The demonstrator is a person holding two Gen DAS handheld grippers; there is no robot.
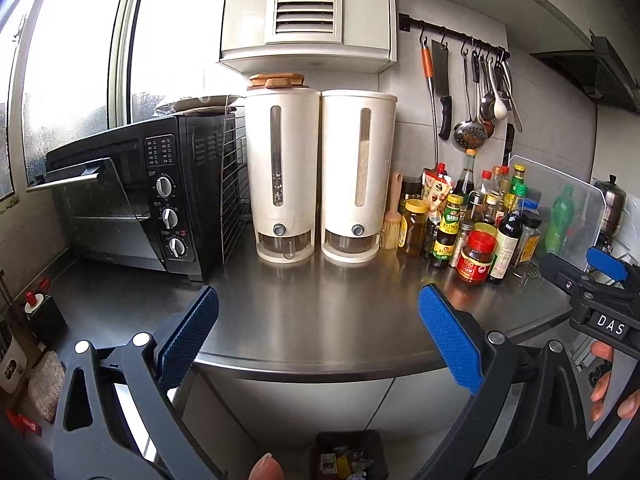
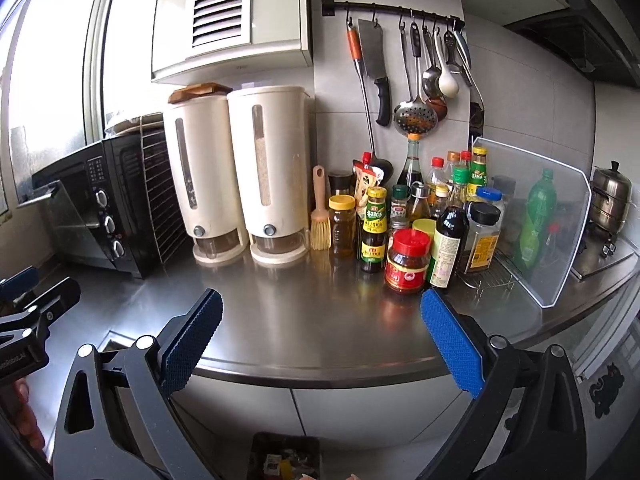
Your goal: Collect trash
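A dark trash bin [image 1: 351, 456] stands on the floor below the counter's front edge, with wrappers inside; it also shows in the right wrist view [image 2: 285, 458]. My left gripper [image 1: 318, 342] is open and empty, held at the front edge of the steel counter [image 1: 320, 304]. My right gripper [image 2: 322, 344] is open and empty too, at the same edge further right; its tip shows in the left wrist view [image 1: 592, 276]. I see no loose trash on the counter.
A black toaster oven [image 1: 132, 204] with its door ajar stands at the left. Two cream dispensers [image 1: 320, 176] stand at the back. Many sauce bottles and jars [image 2: 424, 224] crowd the right, beside a clear splash guard [image 2: 536, 224]. Utensils hang on a rail [image 2: 400, 12].
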